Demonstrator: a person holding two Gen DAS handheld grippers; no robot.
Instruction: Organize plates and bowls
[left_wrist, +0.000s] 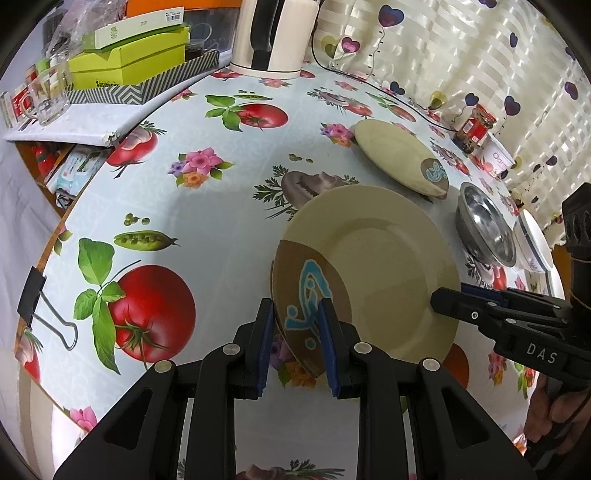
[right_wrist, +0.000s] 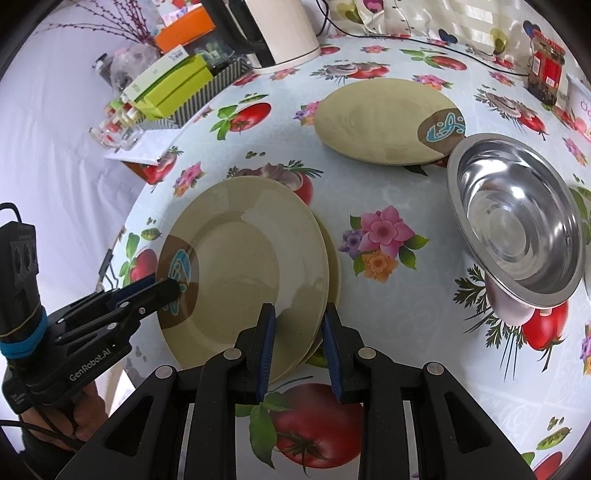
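Together the left gripper (left_wrist: 297, 314) and right gripper (right_wrist: 299, 317) clamp opposite rims of the top plate (right_wrist: 251, 258), over another plate on the table (right_wrist: 388, 203); uneven release could tip it sideways.

— The plates (right_wrist: 251, 258) look like matt, speckled beige ware, faintly shiny at the rim.
— And the bowl (right_wrist: 517, 221)?
— Polished metal, mirror-bright. The tablecloth (left_wrist: 207, 206) is smooth, glossy plastic; the gripper pads (left_wrist: 264, 350) look like blue rubber.
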